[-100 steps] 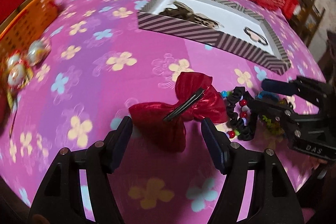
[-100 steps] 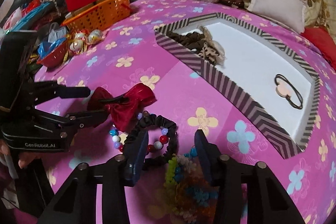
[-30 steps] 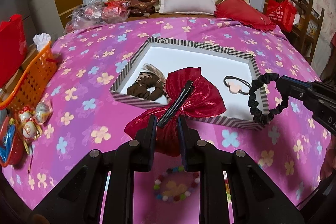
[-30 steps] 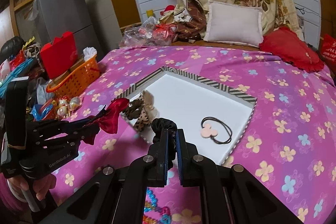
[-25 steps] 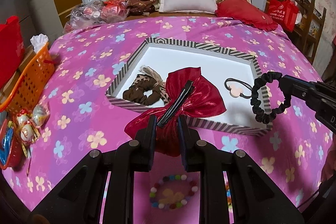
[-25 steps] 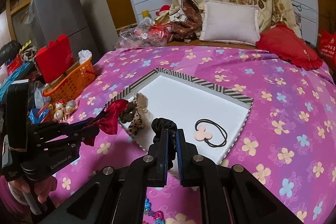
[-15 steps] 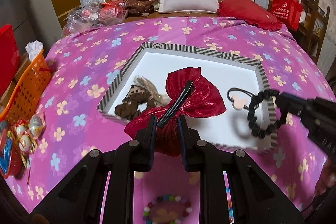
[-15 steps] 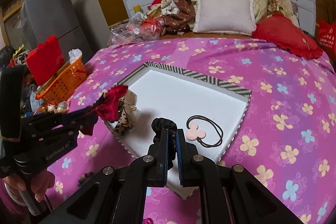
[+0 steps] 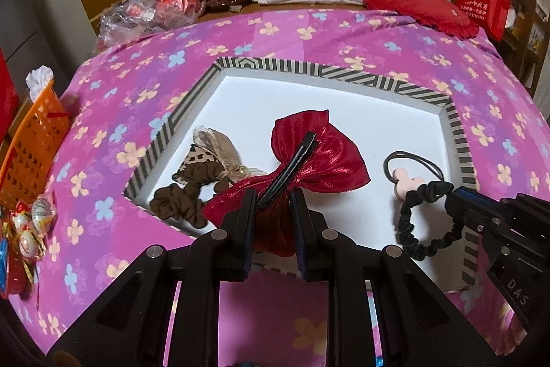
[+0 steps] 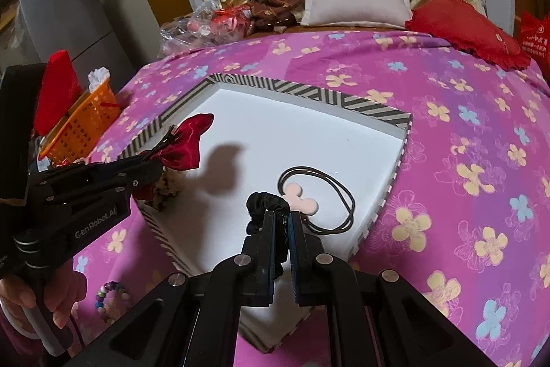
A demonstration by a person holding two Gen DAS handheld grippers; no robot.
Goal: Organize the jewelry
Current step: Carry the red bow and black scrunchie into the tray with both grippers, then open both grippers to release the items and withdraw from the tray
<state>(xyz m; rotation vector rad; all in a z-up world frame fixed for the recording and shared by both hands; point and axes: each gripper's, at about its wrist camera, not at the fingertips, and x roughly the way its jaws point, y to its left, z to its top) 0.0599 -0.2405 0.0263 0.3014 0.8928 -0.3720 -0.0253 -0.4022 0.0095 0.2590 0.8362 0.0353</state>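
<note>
Both loads hang over the striped tray (image 9: 457, 129): my left gripper (image 9: 273, 214) clamped on red bow clip (image 9: 316, 157), right gripper (image 10: 282, 226) clamped on black scrunchie (image 10: 266, 205) nearer the tray's near-right corner.

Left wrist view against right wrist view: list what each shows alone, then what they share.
Left wrist only: the brown ruffled scrunchie in full and the black scrunchie as an open loop.

Right wrist only: the multicoloured bead bracelet on the bedspread and the grey fridge.

Both: the striped-rim white tray, the red satin bow clip and the pink mouse-shaped hair tie.
</note>
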